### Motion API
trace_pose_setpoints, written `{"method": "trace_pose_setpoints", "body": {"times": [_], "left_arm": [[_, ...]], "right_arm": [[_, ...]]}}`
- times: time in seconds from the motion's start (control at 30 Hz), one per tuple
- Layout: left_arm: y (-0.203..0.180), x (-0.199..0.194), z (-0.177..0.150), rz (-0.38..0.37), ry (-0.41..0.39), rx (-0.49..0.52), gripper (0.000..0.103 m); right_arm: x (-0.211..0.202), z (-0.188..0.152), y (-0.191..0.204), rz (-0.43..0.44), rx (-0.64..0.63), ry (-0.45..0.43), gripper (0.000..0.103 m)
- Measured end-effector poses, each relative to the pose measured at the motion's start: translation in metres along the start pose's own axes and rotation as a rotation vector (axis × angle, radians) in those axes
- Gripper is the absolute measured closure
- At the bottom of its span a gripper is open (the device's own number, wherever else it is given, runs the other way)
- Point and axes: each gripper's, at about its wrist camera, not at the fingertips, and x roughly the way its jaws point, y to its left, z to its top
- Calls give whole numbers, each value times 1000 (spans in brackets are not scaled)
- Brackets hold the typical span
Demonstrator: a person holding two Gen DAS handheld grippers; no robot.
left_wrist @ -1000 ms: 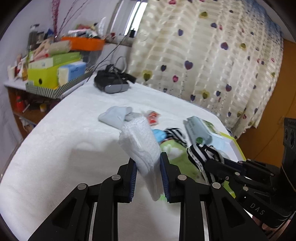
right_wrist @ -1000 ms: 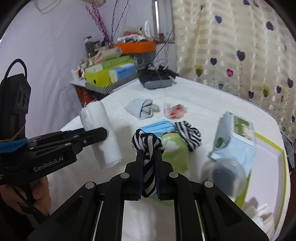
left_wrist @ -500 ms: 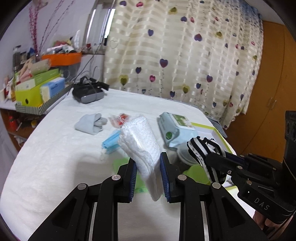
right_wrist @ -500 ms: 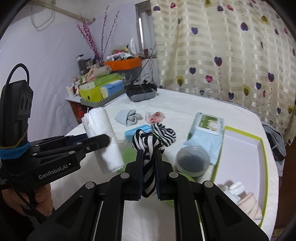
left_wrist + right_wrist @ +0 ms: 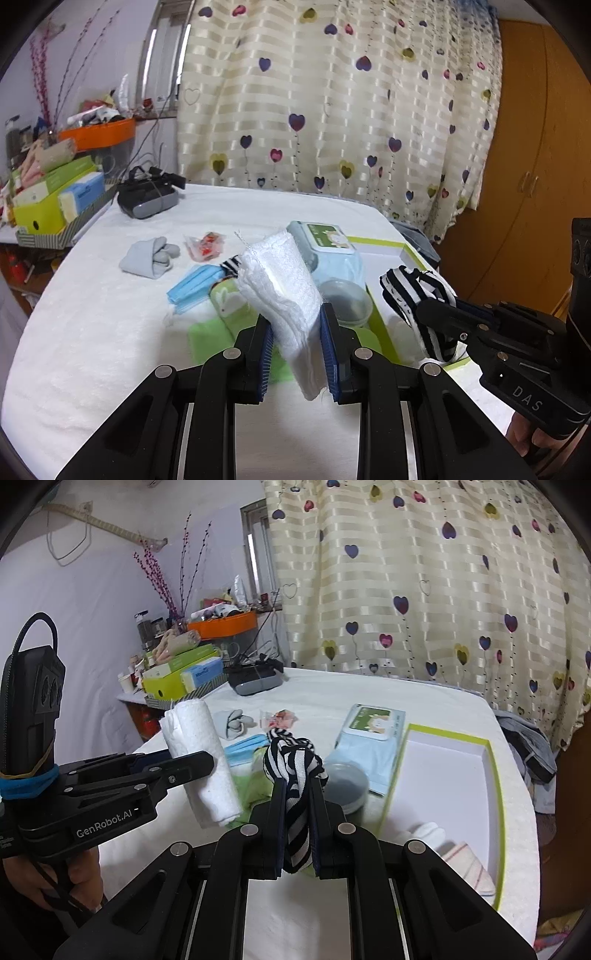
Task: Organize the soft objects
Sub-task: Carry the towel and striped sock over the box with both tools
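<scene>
My left gripper is shut on a rolled white towel, held above the white table; the same towel shows at the left of the right wrist view. My right gripper is shut on a black-and-white striped sock, which also hangs at the right of the left wrist view as the striped sock. To the right lies a white box with a green rim, with a folded striped cloth and a white item in its near corner.
On the table lie a grey sock pair, a blue face mask, a second striped sock, a green cloth, a wet-wipes pack, a round lidded container, a snack packet and a VR headset. Cluttered shelves stand left.
Both grippers have swung to the right with their loads and risen slightly. The green-rimmed box has come fully into view, and the table items have slid left in both views.
</scene>
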Motion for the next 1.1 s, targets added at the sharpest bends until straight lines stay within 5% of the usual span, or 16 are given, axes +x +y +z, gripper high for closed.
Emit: {"method": "trace_pose_setpoints", "body": {"times": [1.1], "left_arm": [[-92, 46, 4, -138, 54, 139, 80]], "right_arm": [[-35, -27, -113, -144, 193, -25, 92]]}}
